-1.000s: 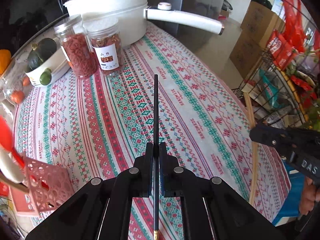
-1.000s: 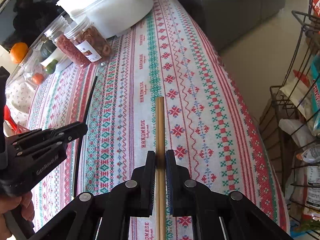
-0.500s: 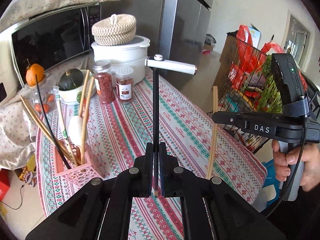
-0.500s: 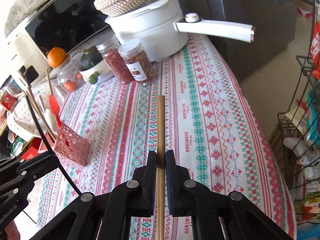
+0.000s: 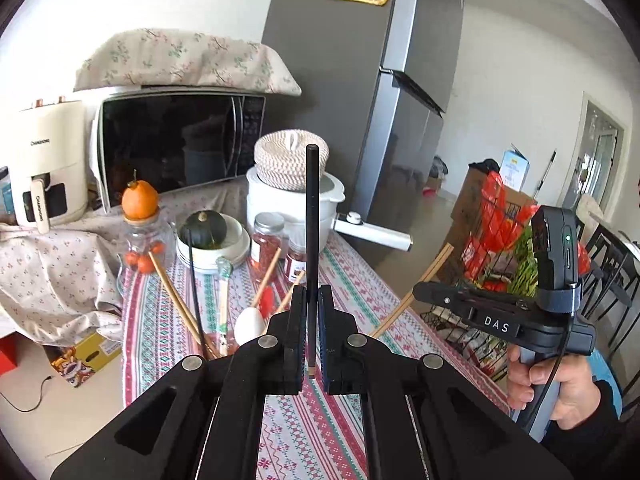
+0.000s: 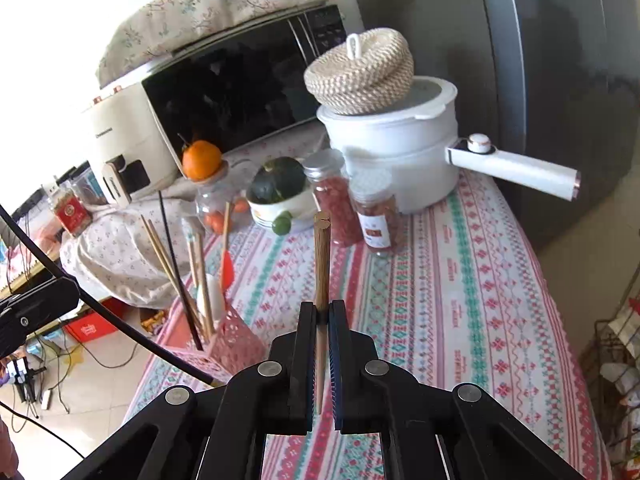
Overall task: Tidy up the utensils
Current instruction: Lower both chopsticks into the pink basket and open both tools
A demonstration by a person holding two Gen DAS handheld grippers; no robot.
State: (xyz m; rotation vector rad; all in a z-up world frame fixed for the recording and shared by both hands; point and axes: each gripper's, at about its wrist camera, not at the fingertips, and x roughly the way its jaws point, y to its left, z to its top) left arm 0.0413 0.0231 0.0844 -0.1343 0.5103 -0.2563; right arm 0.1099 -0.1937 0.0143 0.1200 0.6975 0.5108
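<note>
My left gripper (image 5: 309, 300) is shut on a black chopstick (image 5: 311, 216) that stands upright above the table. My right gripper (image 6: 322, 314) is shut on a wooden chopstick (image 6: 322, 256), also upright; it shows slanted in the left wrist view (image 5: 416, 292). A pink perforated utensil holder (image 6: 232, 350) stands at the table's left edge, holding several wooden chopsticks (image 6: 160, 254), a black chopstick (image 6: 172, 256), a red spatula (image 6: 227, 270) and a white spoon (image 5: 249, 322). Both grippers are raised, right of and above the holder.
On the patterned tablecloth (image 6: 460, 300) stand a white pot (image 6: 396, 148) with a long handle (image 6: 516, 168), two spice jars (image 6: 376, 216), a bowl with a squash (image 6: 280, 196) and a jar topped by an orange (image 6: 202, 160). A microwave (image 5: 176, 144) and fridge (image 5: 360, 100) stand behind. A wire rack (image 5: 500, 256) is at right.
Both grippers have lifted and tilted up with their chopsticks, from low over the tablecloth to high above it. The utensil holder and back wall have come into view.
</note>
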